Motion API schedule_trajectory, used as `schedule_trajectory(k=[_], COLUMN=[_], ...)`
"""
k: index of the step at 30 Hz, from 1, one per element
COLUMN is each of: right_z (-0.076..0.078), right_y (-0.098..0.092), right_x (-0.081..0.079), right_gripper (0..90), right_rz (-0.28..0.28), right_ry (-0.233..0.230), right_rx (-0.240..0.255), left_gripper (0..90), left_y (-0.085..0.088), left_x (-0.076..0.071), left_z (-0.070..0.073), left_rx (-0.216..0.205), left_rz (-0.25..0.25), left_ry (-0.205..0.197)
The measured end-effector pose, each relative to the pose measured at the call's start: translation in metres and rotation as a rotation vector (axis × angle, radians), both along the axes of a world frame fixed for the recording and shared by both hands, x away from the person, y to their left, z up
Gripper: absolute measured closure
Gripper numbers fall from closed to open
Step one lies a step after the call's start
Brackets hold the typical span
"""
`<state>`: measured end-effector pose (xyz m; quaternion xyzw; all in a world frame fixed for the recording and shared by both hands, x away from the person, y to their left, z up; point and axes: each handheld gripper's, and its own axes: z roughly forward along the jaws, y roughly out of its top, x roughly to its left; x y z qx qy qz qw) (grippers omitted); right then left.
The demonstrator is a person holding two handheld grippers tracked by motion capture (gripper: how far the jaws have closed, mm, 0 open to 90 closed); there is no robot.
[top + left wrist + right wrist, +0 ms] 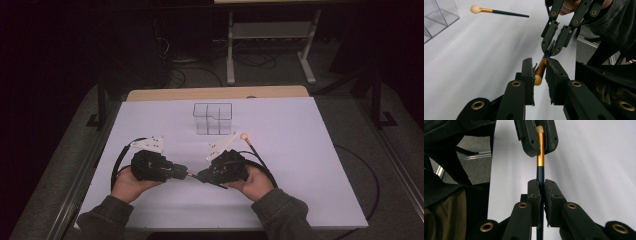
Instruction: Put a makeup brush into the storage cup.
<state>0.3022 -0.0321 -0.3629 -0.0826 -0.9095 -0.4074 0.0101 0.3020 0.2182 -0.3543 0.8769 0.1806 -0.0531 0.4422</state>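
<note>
A small makeup brush point(540, 161) with a gold ferrule, a dark handle and a pale tip hangs in the air between the two grippers. My right gripper point(541, 187) is shut on its dark handle. My left gripper point(540, 67) faces it tip to tip, with its jaws around the gold ferrule point(540, 69). A narrow gap shows beside the ferrule, which slants across the jaws. In the high view the left gripper point(186, 173) and the right gripper point(200, 176) meet above the near middle of the table, the brush point(192, 175) between them.
A second brush point(248, 140) with a pale round head lies on the white table top point(300, 150), just beyond my right hand. A clear compartment box point(212, 118) stands behind it at the middle back. Cables loop beside both hands.
</note>
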Motion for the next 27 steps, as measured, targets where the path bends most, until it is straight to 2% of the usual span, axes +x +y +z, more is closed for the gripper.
schedule_trajectory(k=[8, 12, 13, 14, 15, 16, 17, 19, 21, 27], right_z=[0.000, -0.002, -0.002, -0.001, -0.001, -0.001, -0.001, -0.001, -0.002, 0.000], right_y=[0.004, 0.008, 0.009, 0.009, 0.010, 0.010, 0.010, 0.010, 0.010, 0.011], right_x=[-0.002, -0.003, -0.004, -0.003, -0.002, -0.002, -0.002, -0.001, 0.000, 0.003], right_gripper=[82.5, 82.1, 89.4, 89.5, 89.4, 89.1, 86.3, 81.3, 75.1, 71.1], right_rz=[0.022, 0.041, 0.038, 0.034, 0.037, 0.037, 0.032, 0.027, 0.027, 0.014], right_ry=[-0.028, -0.057, -0.063, -0.056, -0.051, -0.060, -0.070, -0.063, -0.046, -0.026], right_rx=[-0.015, -0.020, -0.023, -0.014, -0.006, -0.002, -0.005, -0.011, -0.023, -0.041], left_gripper=[79.8, 82.5, 83.2, 83.3, 83.3, 83.3, 83.4, 83.4, 83.4, 83.4], left_y=[0.002, 0.001, 0.000, -0.001, -0.002, -0.002, -0.003, -0.004, -0.003, -0.005], left_x=[0.001, 0.001, 0.000, 0.000, -0.001, -0.002, -0.002, -0.003, -0.003, -0.003], left_z=[0.003, 0.007, 0.008, 0.009, 0.009, 0.010, 0.011, 0.012, 0.015, 0.023], left_rx=[-0.005, -0.018, 0.002, 0.016, 0.012, 0.025, 0.035, 0.038, 0.033, 0.063], left_rz=[-0.035, -0.043, -0.034, -0.043, -0.047, -0.045, -0.046, -0.039, -0.029, -0.017], left_ry=[0.003, 0.014, -0.004, -0.001, -0.003, -0.007, -0.021, -0.027, -0.022, -0.040])
